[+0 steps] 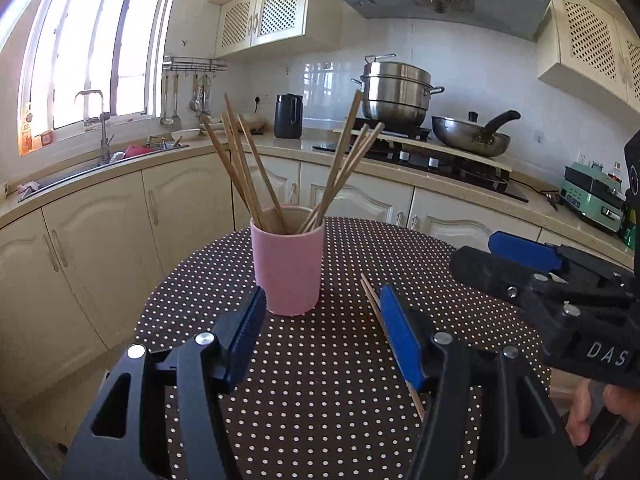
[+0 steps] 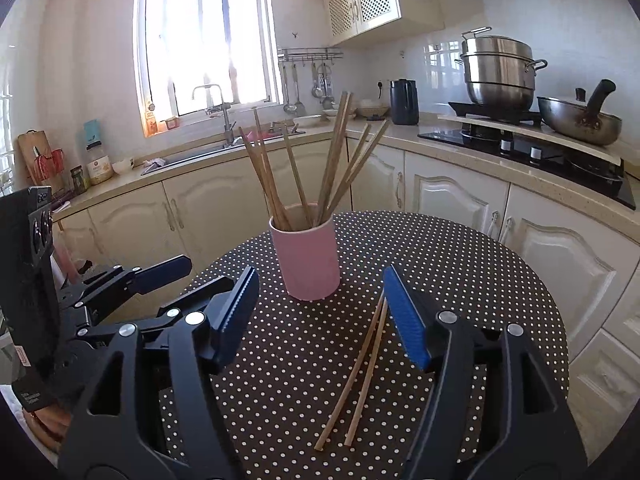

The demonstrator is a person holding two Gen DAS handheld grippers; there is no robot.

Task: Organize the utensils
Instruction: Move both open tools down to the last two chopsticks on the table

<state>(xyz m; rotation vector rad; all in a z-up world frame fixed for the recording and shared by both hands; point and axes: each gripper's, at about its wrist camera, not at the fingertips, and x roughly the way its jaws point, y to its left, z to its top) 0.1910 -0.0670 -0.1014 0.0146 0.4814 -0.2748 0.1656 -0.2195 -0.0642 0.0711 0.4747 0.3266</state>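
Note:
A pink cup [image 1: 288, 268] [image 2: 306, 258] stands upright on a round table covered in a dark polka-dot cloth [image 1: 320, 380] [image 2: 288, 360], with several wooden chopsticks [image 1: 240, 168] [image 2: 340, 156] fanned out of it. Two loose chopsticks [image 2: 360, 368] [image 1: 373, 302] lie side by side on the cloth, in front of the cup and to its right. My left gripper [image 1: 320, 296] is open just short of the cup, with nothing between its blue pads. My right gripper [image 2: 320, 274] is open above the cloth, and the loose pair lies below it near its right finger. Each gripper shows at the edge of the other's view.
Cream cabinets and a counter curve behind the table. The counter carries a sink [image 2: 188, 156], a black kettle [image 1: 288, 116], a steel steamer pot [image 1: 398, 94] and a wok [image 1: 472, 136] on the hob. The table's far edge lies just behind the cup.

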